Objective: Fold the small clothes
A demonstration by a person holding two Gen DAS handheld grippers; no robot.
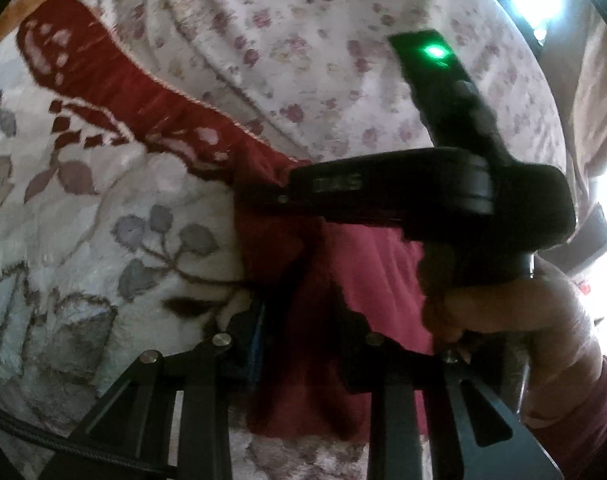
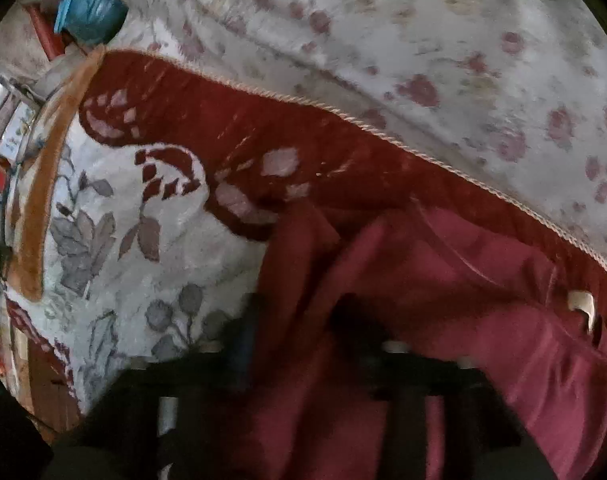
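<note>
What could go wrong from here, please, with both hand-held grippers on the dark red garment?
1. The left hand-held gripper and right hand-held gripper each pinch only a bunched fold of the dark red garment, so an edge may slip out.
2. The right hand-held gripper crosses just ahead of the left; they may collide.

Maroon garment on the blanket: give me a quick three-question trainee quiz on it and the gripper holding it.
1. True or false: the left gripper is shut on the maroon garment.
2. What lies under the garment? A a wooden table; B a floral blanket; C a tiled floor.
3. Fill in: the garment's small label is ___ in colour.
Key: 1 true; 2 B; 3 white.
</note>
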